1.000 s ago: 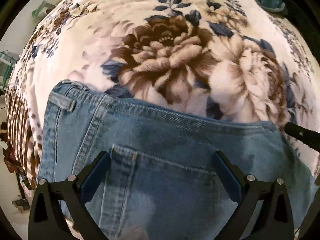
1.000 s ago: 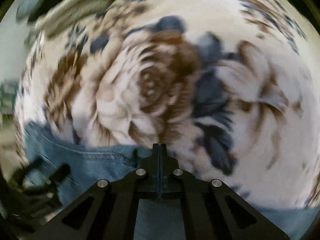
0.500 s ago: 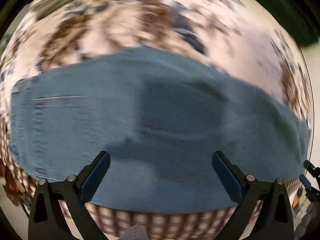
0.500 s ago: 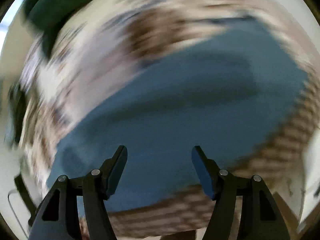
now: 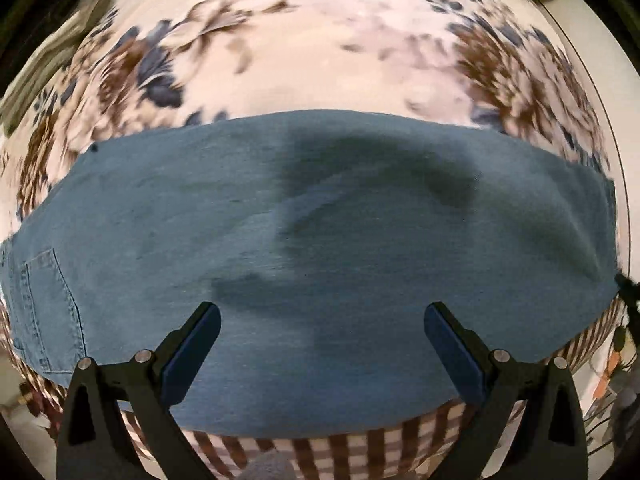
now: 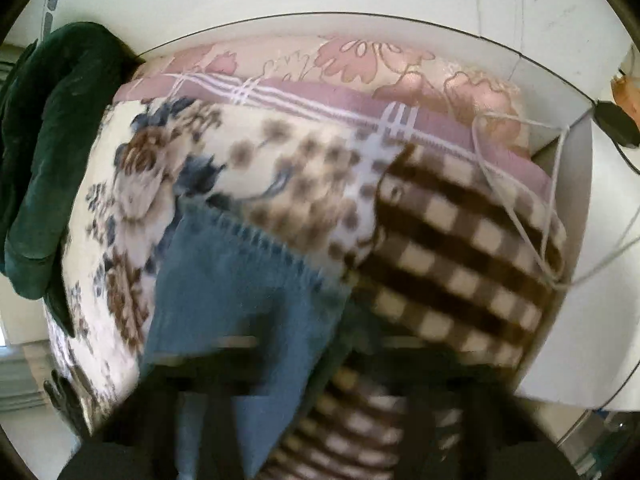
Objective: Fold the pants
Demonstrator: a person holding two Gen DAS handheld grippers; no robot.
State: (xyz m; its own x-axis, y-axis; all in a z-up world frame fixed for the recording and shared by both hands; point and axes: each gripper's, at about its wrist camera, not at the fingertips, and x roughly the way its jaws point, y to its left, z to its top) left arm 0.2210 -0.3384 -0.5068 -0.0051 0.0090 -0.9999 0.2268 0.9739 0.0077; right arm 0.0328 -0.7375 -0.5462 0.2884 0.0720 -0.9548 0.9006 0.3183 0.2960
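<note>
Left wrist view: blue jeans are lying folded across mid-frame on a floral blanket, left gripper fingers spreading wide at the bottom, holding nothing. Right gripper is blurring; finger state unclear.

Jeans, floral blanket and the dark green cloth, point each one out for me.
jeans (image 5: pixel 360 240), left wrist view, on the flat middle of the denim.
floral blanket (image 5: pixel 320 60), left wrist view, on bare fabric beyond the jeans.
dark green cloth (image 6: pixel 52 152), right wrist view, on its bunched middle.
</note>
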